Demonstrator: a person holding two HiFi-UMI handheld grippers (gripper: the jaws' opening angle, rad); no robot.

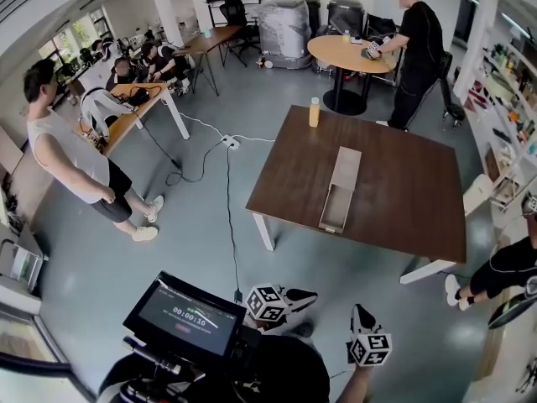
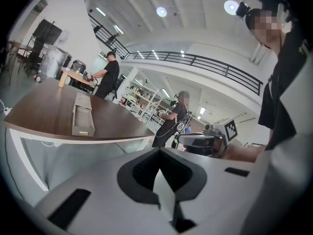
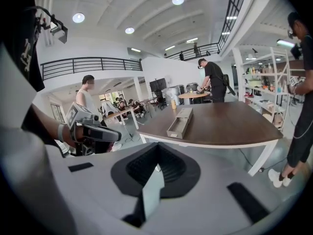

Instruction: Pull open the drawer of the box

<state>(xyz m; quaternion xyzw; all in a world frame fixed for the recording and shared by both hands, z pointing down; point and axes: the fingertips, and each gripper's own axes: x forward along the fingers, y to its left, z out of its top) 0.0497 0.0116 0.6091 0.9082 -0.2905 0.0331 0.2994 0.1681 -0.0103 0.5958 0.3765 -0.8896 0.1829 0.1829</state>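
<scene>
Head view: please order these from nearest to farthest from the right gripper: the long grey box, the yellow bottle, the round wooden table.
1. Long grey box, middle of the brown table.
2. Yellow bottle, that table's far edge.
3. Round wooden table, beyond it, at the back.

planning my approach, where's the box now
In the head view the box lies lengthwise on the brown table, left of centre, one end at its near edge; the orange bottle stands beyond it.

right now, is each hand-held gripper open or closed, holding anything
left hand-held gripper: closed, holding nothing
right hand-held gripper: closed, holding nothing
</scene>
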